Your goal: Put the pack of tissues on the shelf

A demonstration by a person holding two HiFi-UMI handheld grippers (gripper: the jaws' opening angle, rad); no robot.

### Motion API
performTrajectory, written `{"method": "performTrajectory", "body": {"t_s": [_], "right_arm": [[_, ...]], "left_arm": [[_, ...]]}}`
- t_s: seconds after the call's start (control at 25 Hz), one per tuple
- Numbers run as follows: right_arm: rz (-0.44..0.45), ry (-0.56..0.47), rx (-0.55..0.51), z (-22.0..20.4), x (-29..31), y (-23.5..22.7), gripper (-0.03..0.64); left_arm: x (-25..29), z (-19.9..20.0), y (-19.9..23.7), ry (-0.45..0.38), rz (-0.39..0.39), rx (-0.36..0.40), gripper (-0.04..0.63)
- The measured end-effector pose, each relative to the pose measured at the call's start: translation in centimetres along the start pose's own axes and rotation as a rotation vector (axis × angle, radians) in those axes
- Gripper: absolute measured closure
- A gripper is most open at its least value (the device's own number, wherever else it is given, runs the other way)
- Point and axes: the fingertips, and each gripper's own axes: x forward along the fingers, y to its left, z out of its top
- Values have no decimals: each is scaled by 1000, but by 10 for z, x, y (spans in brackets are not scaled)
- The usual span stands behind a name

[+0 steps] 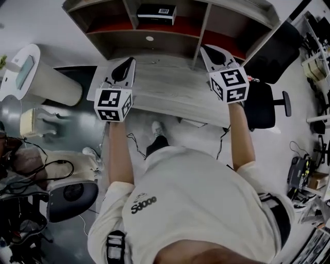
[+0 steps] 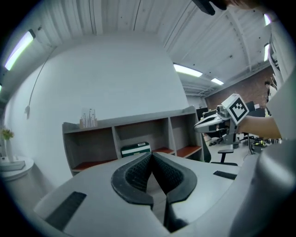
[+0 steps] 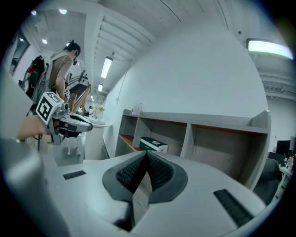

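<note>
Grey wood shelf (image 1: pixel 201 36) stands at the back of the desk (image 1: pixel 170 90). The pack (image 1: pixel 156 14) already lies in its middle bay, so I judge the placing done. My left gripper (image 1: pixel 125 64) and right gripper (image 1: pixel 215 53) hover over the desk, both closed tight with nothing between the jaws. Next I only need to draw back. The pack's print is too small to read.

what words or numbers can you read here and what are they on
"Sdooo", roughly, letters unsure: print on the white shirt.
Label on the pack of tissues: a barcode, print too small to read.
Marker cubes: square patterns only, no words.
</note>
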Motion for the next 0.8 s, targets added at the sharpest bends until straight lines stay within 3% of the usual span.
{"method": "performTrajectory", "body": {"t_s": [0.4, 0.8], "right_arm": [[50, -75, -78, 29, -105, 41, 612], [96, -96, -96, 31, -157, 59, 612]], "left_arm": [[-73, 39, -74, -38, 12, 53, 577], [-106, 46, -112, -37, 17, 62, 577]]}}
